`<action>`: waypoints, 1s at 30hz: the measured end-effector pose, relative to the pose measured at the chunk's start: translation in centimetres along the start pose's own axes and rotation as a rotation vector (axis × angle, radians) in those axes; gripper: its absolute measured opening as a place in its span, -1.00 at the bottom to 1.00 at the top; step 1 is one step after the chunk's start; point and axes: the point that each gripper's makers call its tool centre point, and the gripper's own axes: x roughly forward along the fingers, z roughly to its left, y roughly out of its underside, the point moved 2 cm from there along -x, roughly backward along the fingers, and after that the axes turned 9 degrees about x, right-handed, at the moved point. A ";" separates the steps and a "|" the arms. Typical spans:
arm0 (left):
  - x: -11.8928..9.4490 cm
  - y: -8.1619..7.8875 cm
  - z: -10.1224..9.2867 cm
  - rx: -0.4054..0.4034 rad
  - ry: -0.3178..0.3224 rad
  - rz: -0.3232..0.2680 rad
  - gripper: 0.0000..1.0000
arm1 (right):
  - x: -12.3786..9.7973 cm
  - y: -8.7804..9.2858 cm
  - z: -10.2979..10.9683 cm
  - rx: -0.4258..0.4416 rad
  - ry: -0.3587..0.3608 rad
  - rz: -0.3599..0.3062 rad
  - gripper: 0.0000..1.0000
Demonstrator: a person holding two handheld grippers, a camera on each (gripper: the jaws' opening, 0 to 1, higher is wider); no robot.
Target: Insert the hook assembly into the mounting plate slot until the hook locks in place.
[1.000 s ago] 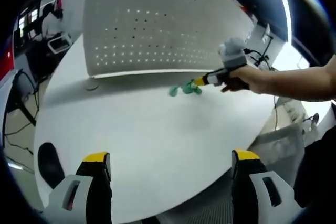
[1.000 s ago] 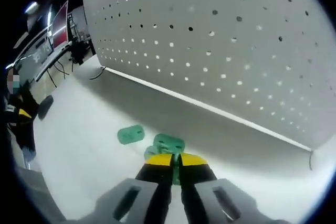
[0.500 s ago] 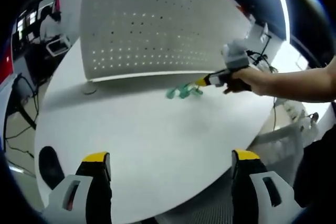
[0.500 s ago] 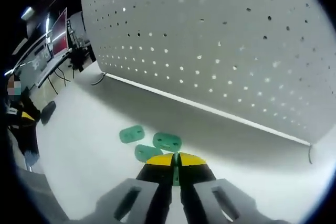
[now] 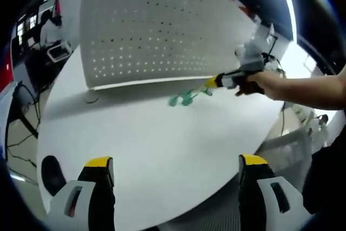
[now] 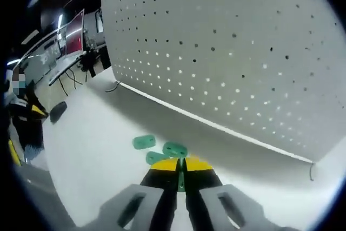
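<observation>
Three small green plastic pieces (image 6: 158, 150) lie close together on the white table (image 6: 92, 150), just ahead of my right gripper (image 6: 181, 162). That gripper is shut on a thin green piece (image 6: 181, 173), which shows only as a sliver between the yellow-tipped jaws. In the left gripper view the right gripper (image 5: 212, 83), held by a hand (image 5: 259, 81), hovers at the far side of the table with the green pieces (image 5: 180, 100) below its tip. My left gripper (image 5: 176, 162) stands open over the table's near edge with nothing between its jaws.
A white perforated panel (image 5: 151, 25) stands upright along the back of the round table (image 5: 162, 150); it looms close in the right gripper view (image 6: 243, 52). A cable (image 5: 91, 100) lies at its left foot. Desks and monitors (image 6: 65, 47) lie beyond the table.
The right gripper has risen a little and drawn back with the green piece in it, so the pieces on the table look smaller. The left gripper has stayed open and nearly still.
</observation>
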 end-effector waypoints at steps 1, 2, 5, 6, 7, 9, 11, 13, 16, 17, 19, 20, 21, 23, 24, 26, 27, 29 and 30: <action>0.0 -0.1 -0.1 0.005 0.001 -0.001 0.95 | -0.5 -0.6 -0.1 0.015 0.002 -0.028 -1.00; -0.1 -0.3 -0.2 0.008 0.002 -0.002 0.95 | -0.6 -0.7 -0.1 0.019 0.003 -0.034 -1.00; -0.2 -0.7 -0.4 0.019 0.001 -0.009 0.95 | -1.8 -1.7 0.1 0.045 -0.013 -0.088 -1.00; -0.3 -1.0 -0.5 0.025 0.002 -0.010 0.96 | -2.4 -2.4 0.7 0.067 -0.050 -0.124 -1.00; -0.3 -1.1 -0.5 0.028 0.002 -0.010 0.95 | -3.2 -3.1 1.0 0.068 -0.062 -0.161 -1.00; -0.3 -1.7 -0.6 0.032 0.007 -0.020 0.95 | -4.1 -3.8 1.4 0.046 -0.066 -0.185 -1.00; -0.3 -2.3 -0.8 0.025 0.015 -0.031 0.95 | -5.1 -4.5 2.1 0.046 -0.078 -0.215 -1.00; -0.2 -2.9 -0.9 0.013 0.024 -0.045 0.95 | -6.0 -5.1 2.7 0.065 -0.096 -0.249 -1.00; -0.1 -3.6 -1.1 -0.008 0.038 -0.060 0.93 | -7.3 -6.0 3.6 0.098 -0.120 -0.296 -1.00; 0.1 -3.8 -1.0 -0.019 0.044 -0.060 0.93 | -7.7 -6.2 3.8 0.111 -0.124 -0.308 -1.00; 0.2 -4.3 -1.1 -0.035 0.049 -0.066 0.90 | -8.5 -6.7 4.2 0.123 -0.129 -0.338 -1.00; 0.2 -4.4 -1.1 -0.041 0.052 -0.069 0.88 | -8.9 -6.9 4.6 0.119 -0.134 -0.353 -1.00; 0.2 -4.7 -1.2 -0.048 0.056 -0.075 0.87 | -9.3 -7.0 4.9 0.125 -0.139 -0.361 -1.00; 0.3 -5.1 -1.3 -0.056 0.065 -0.084 0.81 | -9.9 -7.1 5.7 0.153 -0.165 -0.378 -1.00; 0.3 -5.5 -1.5 -0.063 0.072 -0.093 0.78 | -10.3 -7.1 6.2 0.169 -0.179 -0.390 -1.00; 0.4 -5.9 -1.7 -0.076 0.084 -0.104 0.76 | -10.7 -6.9 6.9 0.171 -0.190 -0.393 -1.00; 0.4 -6.2 -1.9 -0.088 0.095 -0.112 0.76 | -11.0 -6.8 7.5 0.169 -0.199 -0.399 -1.00; 0.3 -7.0 -2.4 -0.127 0.126 -0.138 0.74 | -11.5 -6.7 8.8 0.174 -0.229 -0.411 -1.00; 0.3 -7.5 -2.5 -0.140 0.135 -0.156 0.72 | -11.7 -6.7 9.2 0.176 -0.240 -0.417 -1.00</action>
